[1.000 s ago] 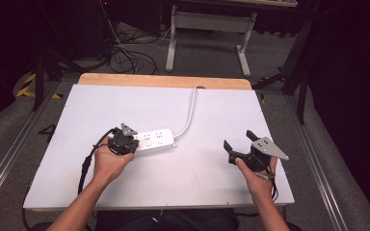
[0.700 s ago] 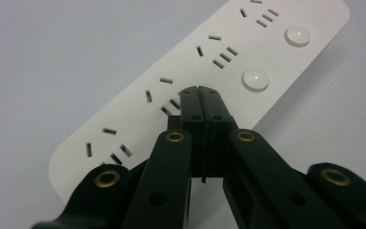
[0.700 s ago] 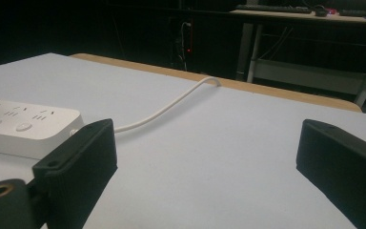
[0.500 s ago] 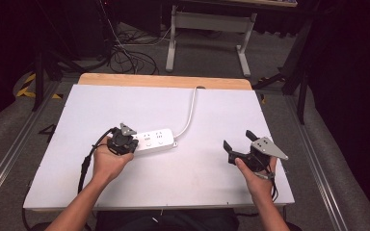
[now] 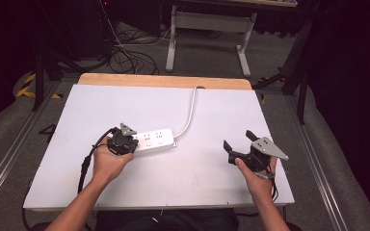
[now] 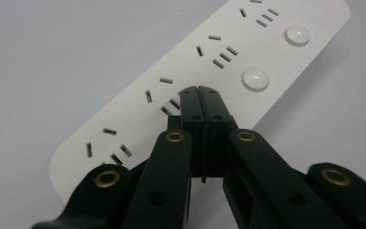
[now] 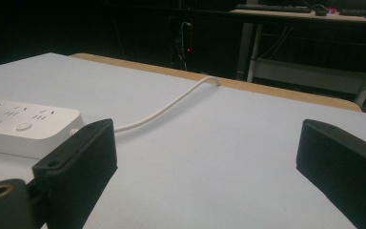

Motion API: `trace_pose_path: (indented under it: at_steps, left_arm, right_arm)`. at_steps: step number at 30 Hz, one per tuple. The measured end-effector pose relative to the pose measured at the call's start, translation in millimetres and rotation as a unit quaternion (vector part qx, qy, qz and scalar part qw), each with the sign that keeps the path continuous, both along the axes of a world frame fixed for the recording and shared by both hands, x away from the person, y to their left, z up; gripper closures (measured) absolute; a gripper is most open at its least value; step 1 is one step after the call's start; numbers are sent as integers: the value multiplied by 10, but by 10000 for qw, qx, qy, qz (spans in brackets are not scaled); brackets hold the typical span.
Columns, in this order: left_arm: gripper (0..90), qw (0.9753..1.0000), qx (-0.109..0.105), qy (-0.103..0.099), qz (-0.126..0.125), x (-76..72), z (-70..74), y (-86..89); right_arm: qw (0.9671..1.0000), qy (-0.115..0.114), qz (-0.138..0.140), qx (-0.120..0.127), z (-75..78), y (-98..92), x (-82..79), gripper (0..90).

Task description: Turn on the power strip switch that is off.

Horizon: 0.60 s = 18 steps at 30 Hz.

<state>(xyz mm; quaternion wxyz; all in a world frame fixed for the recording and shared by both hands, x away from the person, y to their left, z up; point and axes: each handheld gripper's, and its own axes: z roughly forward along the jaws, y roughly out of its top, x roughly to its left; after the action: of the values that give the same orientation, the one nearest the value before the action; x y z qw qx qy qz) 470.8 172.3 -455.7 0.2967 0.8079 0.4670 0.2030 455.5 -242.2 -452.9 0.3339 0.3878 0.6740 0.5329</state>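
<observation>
A white power strip (image 5: 155,139) with several sockets and round buttons lies on the white table (image 5: 188,115); its white cable (image 5: 190,111) runs to the far edge. My left gripper (image 5: 125,140) is shut with nothing between its jaws, and its closed tip hovers over or touches the strip (image 6: 205,62) near a middle socket, beside a round button (image 6: 255,78). My right gripper (image 5: 238,147) is open and holds nothing, near the table's front right. Its view shows the strip's end (image 7: 24,125) at the left and the cable (image 7: 171,102) ahead.
A wooden strip (image 5: 166,80) borders the table's far edge. Behind it the floor holds loose black cables (image 5: 125,55) and a metal table frame (image 5: 207,29). Metal rails (image 5: 9,154) run along both sides of the table.
</observation>
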Motion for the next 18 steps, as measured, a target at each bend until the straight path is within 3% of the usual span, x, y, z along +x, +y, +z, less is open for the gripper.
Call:
trace_pose_path:
  at_steps: [18]
  left_arm:
    - [900,10000,13,-28,-19,-2,-3,0]
  right_arm:
    - [10000,-4,0,5,1,-1,-6,68]
